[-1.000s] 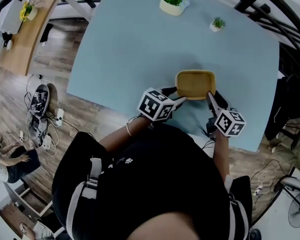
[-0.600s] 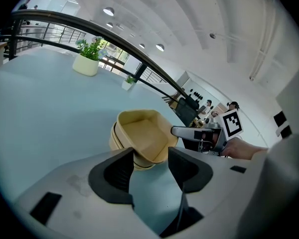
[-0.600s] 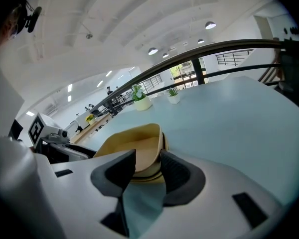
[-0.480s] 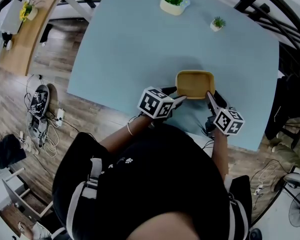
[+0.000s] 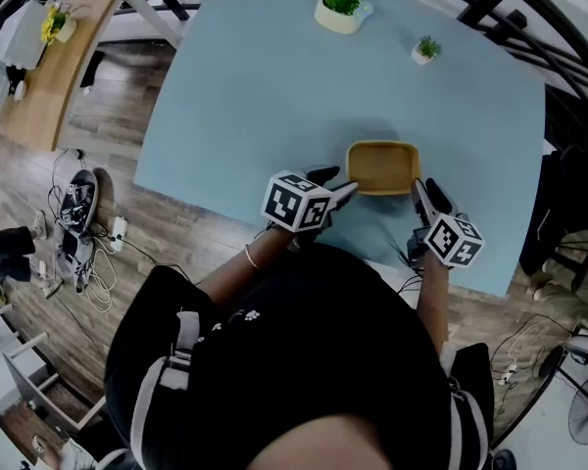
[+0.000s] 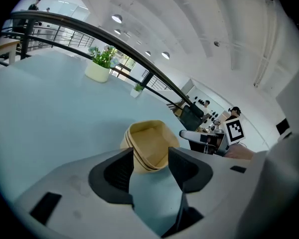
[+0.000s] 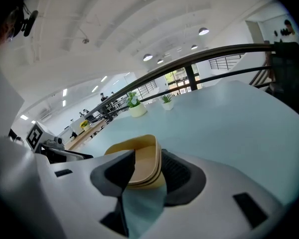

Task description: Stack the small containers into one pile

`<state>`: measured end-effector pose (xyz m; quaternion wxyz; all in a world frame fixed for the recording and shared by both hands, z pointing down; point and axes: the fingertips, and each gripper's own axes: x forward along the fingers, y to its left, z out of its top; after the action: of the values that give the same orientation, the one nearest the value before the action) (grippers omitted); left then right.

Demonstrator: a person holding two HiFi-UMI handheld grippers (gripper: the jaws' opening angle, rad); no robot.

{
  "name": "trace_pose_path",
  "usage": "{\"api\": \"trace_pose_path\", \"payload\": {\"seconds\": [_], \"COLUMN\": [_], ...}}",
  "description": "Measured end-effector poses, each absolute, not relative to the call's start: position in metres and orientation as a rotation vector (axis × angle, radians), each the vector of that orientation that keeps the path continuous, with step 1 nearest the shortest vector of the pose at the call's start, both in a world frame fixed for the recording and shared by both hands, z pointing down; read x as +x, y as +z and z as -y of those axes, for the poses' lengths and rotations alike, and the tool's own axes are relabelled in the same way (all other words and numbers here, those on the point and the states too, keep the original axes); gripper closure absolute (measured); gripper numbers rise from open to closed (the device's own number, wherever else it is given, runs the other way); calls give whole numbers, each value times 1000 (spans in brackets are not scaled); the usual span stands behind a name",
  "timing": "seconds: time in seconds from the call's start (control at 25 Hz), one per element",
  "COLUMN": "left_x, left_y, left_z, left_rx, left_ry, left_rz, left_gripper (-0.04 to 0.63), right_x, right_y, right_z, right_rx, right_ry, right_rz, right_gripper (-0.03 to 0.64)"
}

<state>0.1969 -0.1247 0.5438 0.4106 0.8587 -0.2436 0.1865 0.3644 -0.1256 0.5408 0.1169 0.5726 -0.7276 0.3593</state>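
Stack of containers [image 5: 383,165] is sitting as one nested pile on the bench [image 5: 245,96], near the front edge, right ahead of the person. I'm counting roughly three rims in the gripper views (not sure of the exact number).

Left gripper [image 6: 151,169] is hovering at the pile's near-left corner. Its fingers [image 6: 117,169] are standing apart with nothing clamped, and the pile is showing just past the tips.

Right gripper [image 7: 148,177] is sitting by the pile's right side, fingers likewise apart and holding nothing. Can't tell if a tip is touching the rim.

I'm not seeing any loose container elsewhere, only a big potted plant [image 5: 338,0] and a small potted plant [image 5: 426,47] at the far side.

Stacking is looking done to me. What's left is maybe a squaring nudge and pulling both grippers clear.
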Motion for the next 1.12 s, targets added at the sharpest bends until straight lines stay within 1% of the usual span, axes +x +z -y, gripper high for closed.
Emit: {"api": "trace_pose_path", "payload": {"seconds": [0.2, 0.48, 0.56, 0.76, 0.88, 0.96, 1.12], "left_x": [171, 143, 140, 135, 135, 136, 138], "left_y": [531, 489, 475, 445, 432, 425, 418], "left_z": [150, 177, 180, 185, 183, 182, 180], "left_rx": [2157, 2327, 2400, 2536, 2590, 2625, 2665], "left_ry": [367, 293, 288, 239, 219, 217, 218], "left_rz": [720, 840, 860, 924, 941, 952, 964], "left_gripper": [399, 402, 422, 538, 557, 557, 557], "right_x": [375, 369, 362, 340, 329, 324, 315], "right_y": [518, 478, 466, 439, 430, 424, 414], "right_z": [137, 146, 149, 150, 148, 146, 141], "right_rx": [1814, 1919, 1934, 1914, 1869, 1858, 1836], "right_ry": [984, 819, 774, 683, 639, 612, 537], "right_rz": [2145, 2226, 2265, 2401, 2451, 2479, 2511], "right_gripper": [451, 485, 504, 583, 600, 611, 611]}}
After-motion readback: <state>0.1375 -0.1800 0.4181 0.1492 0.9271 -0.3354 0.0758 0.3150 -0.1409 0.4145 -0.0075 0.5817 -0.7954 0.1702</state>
